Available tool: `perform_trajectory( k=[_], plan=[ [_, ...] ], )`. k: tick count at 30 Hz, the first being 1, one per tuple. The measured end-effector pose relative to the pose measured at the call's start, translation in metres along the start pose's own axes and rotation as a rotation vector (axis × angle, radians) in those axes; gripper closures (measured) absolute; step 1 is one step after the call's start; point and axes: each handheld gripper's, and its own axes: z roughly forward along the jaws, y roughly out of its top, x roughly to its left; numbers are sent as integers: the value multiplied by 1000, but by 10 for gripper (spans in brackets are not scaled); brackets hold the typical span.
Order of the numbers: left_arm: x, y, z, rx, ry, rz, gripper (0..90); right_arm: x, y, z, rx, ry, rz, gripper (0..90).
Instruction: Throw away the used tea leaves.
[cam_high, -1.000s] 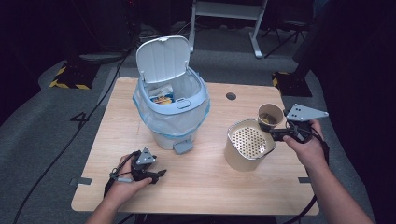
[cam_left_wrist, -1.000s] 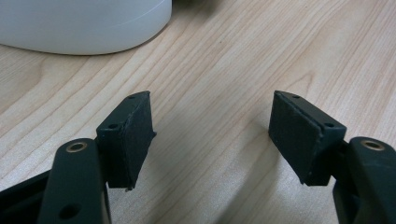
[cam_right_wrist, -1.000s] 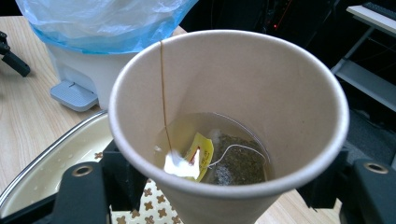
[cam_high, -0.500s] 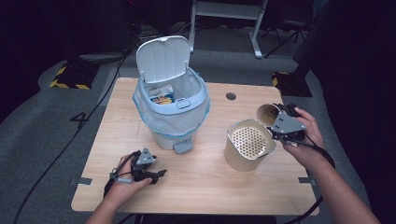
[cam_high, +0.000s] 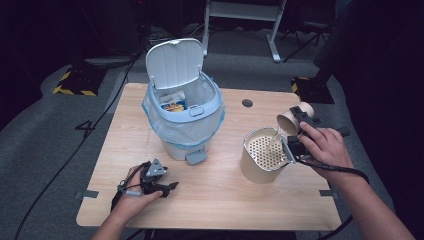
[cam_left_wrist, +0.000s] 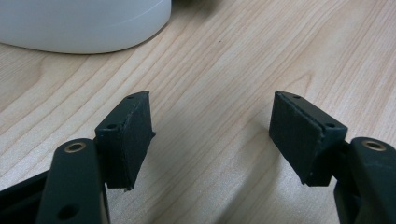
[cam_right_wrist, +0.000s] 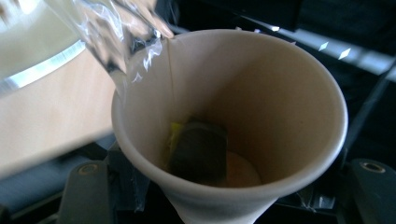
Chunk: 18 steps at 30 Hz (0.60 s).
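Right gripper (cam_high: 295, 131): fingers have just closed on the paper cup (cam_high: 291, 118), now lifted and tipped, pouring into the strainer pot (cam_high: 263, 155).
Left gripper (cam_high: 167, 186): fingers open, empty, resting on the desk (cam_high: 225, 200).

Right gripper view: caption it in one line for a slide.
Right gripper tilts a beige paper cup, liquid streaming from its rim, a dark tea bag left inside.

One bin (cam_high: 184, 120), one strainer pot (cam_high: 262, 156), one cup (cam_high: 291, 119)
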Motion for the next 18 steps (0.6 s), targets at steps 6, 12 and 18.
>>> perform_trajectory(
  k=[6,12,18],
  plan=[
    [0,0,0,0,-1,0,300,5,9,-4,80,-116,-258,328],
    [0,0,0,1,-3,1,296,4,16,-11,110,-216,-357,327],
    [0,0,0,1,-2,1,296,3,18,-13,112,-233,-367,325]
  ],
)
